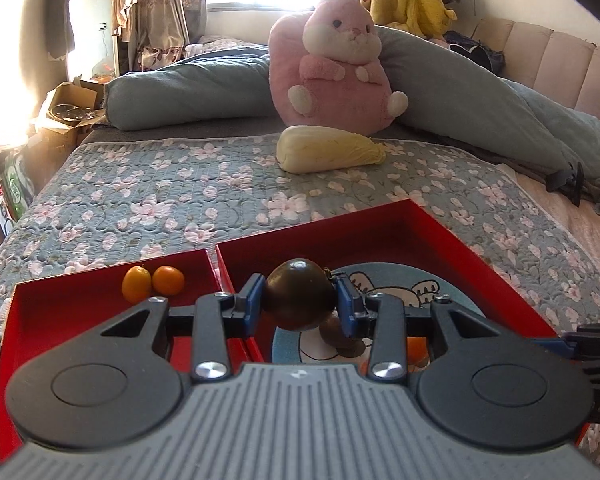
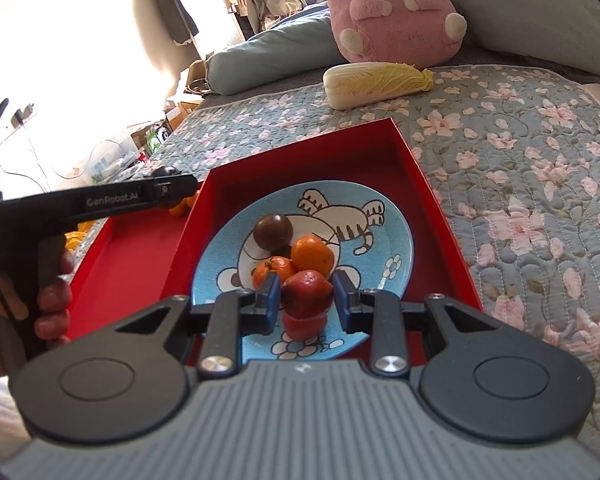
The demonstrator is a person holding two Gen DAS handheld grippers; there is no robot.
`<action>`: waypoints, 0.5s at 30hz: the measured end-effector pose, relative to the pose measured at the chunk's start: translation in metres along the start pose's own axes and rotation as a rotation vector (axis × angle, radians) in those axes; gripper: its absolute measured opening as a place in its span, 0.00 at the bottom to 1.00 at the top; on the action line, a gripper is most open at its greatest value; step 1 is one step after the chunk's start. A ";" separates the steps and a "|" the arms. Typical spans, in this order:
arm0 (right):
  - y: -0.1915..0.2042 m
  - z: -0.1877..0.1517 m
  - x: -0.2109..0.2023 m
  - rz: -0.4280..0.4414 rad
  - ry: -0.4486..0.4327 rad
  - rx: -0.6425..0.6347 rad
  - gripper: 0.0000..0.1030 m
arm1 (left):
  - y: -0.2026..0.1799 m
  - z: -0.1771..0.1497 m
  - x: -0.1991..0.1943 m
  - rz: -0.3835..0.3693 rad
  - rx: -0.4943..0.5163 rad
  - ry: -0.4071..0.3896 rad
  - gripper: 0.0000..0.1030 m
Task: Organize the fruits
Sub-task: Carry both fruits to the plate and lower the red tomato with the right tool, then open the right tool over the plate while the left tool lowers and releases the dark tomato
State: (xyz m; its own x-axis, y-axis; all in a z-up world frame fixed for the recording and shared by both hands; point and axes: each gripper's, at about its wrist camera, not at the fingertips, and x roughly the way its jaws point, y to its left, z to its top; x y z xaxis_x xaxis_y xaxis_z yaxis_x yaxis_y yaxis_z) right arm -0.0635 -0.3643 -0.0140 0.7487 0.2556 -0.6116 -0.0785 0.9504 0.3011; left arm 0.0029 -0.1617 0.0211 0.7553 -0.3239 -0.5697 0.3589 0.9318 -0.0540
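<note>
Two red trays (image 2: 432, 184) are laid side by side on the quilt, the left holding two kumquats (image 1: 153, 282), the right a blue cartoon plate (image 2: 400, 236) bearing a dark plum (image 2: 273, 231), two tangerines (image 2: 313, 255) and two red fruits (image 2: 306, 294), while another dark plum (image 1: 299, 300) is held raised.
</note>
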 end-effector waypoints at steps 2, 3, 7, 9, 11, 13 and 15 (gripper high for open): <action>-0.002 0.005 0.010 -0.026 0.008 0.000 0.31 | -0.003 -0.001 0.001 -0.011 0.008 -0.001 0.43; -0.003 0.008 0.015 -0.042 0.016 -0.002 0.31 | -0.004 -0.001 0.002 -0.015 0.011 -0.002 0.43; -0.005 0.018 0.043 -0.133 0.061 -0.053 0.31 | -0.007 -0.002 0.004 -0.026 0.022 0.002 0.43; -0.006 0.020 0.057 -0.165 0.087 -0.081 0.31 | -0.007 -0.003 0.005 -0.031 0.027 0.004 0.43; -0.007 0.021 0.067 -0.178 0.108 -0.091 0.33 | -0.009 -0.004 0.007 -0.037 0.034 0.009 0.43; -0.006 0.020 0.071 -0.185 0.107 -0.100 0.33 | -0.011 -0.006 0.010 -0.047 0.043 0.018 0.43; -0.002 0.022 0.073 -0.202 0.111 -0.110 0.34 | -0.013 -0.009 0.014 -0.054 0.053 0.031 0.43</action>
State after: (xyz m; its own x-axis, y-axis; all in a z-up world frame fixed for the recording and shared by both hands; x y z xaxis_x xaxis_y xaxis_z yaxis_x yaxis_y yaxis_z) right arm 0.0054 -0.3519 -0.0436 0.6797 0.0704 -0.7301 -0.0102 0.9962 0.0865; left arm 0.0035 -0.1770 0.0066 0.7172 -0.3674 -0.5921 0.4278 0.9029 -0.0421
